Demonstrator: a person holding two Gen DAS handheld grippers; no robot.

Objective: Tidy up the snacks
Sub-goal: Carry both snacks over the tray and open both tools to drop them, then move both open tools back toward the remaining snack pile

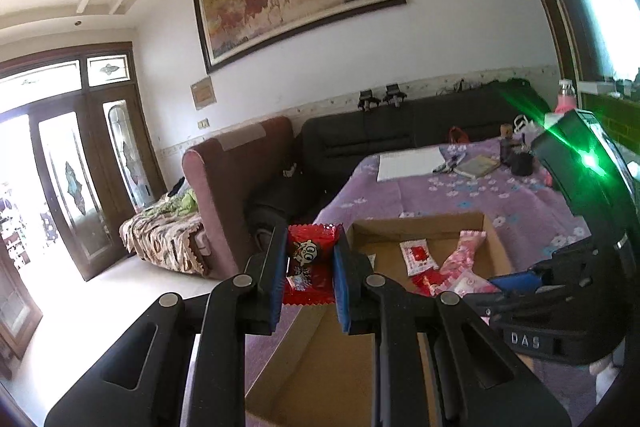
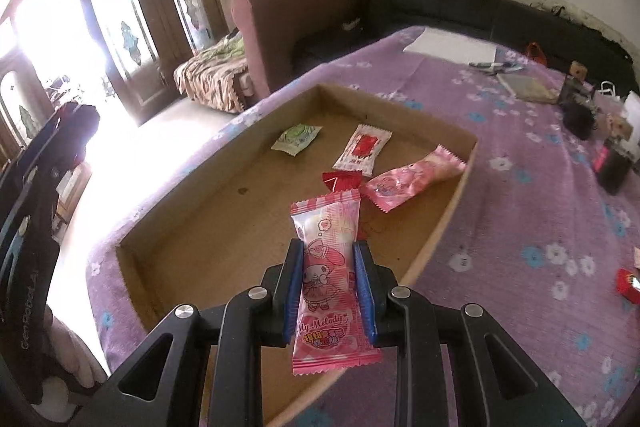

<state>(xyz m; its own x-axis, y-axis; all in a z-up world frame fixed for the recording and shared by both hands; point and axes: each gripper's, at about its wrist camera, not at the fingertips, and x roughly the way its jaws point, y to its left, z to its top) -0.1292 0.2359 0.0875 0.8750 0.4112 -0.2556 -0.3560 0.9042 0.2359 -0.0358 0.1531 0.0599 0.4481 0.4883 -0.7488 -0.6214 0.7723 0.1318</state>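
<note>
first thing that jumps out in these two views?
Each gripper carries a snack: the left gripper clamps a red cartoon packet, the right gripper a pink My Melody packet. Both hover over the shallow cardboard box on the purple floral cloth, with four packets already inside.

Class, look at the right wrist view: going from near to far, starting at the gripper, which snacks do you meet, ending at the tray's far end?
Pink My Melody packet held in the right gripper → pink packet lying in the cardboard tray → white-and-red packet → green packet.
</note>
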